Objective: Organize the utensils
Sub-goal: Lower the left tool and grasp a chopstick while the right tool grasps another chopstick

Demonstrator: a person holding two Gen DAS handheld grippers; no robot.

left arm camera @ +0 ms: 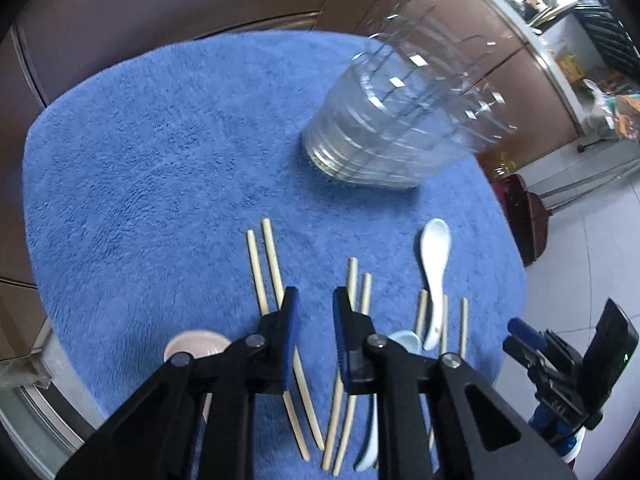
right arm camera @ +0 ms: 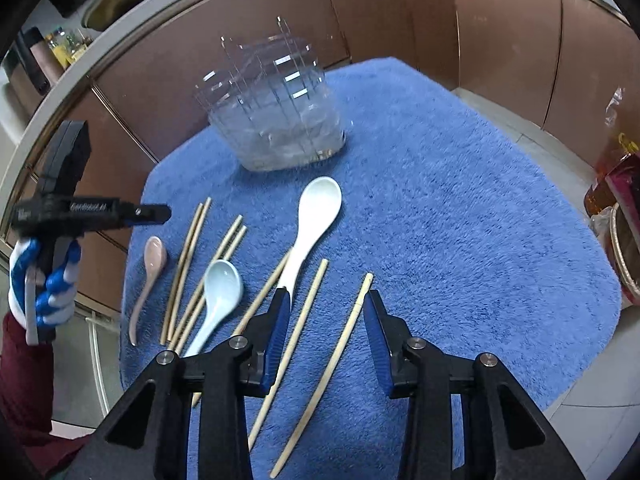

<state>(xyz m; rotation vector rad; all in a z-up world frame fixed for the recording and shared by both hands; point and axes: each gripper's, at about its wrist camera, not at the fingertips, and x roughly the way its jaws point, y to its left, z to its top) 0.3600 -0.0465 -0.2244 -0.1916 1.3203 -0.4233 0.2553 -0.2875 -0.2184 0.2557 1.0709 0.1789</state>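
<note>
Left wrist view: looked down steeply along the left claw (left arm camera: 315,296) at a table draped in a blue fleece cloth (left arm camera: 160,160). Found the jaws a narrow gap apart, with nothing pinched between the blue pads. Showed one pair of wooden chopsticks (left arm camera: 266,264) running under the left finger and a second pair of chopsticks (left arm camera: 358,284) passing under the right finger, both lying flat on the cloth. Could not tell whether the fingertips touched the cloth. Had a white ceramic spoon (left arm camera: 434,264) lying right of the claw, a pale blue spoon (left arm camera: 406,338) partly hidden behind the right finger, and a pink spoon (left arm camera: 196,344) peeking out behind the left finger. Placed a clear plastic holder (left arm camera: 380,128) upright farther off, well apart from the claw.

Right wrist view: looked down along the right claw (right arm camera: 327,294), jaws partly open and gripping nothing. Showed two loose chopsticks (right arm camera: 308,312) lying on the cloth in the gap between the fingers, unpressed by either pad. Put the white spoon's handle end just beside the left fingertip, bowl pointing toward the holder. Kept the pale blue spoon, more chopsticks and the pink spoon off to the left. Caught a gloved hand (right arm camera: 44,288) at the left edge holding the other claw above the table edge.
</note>
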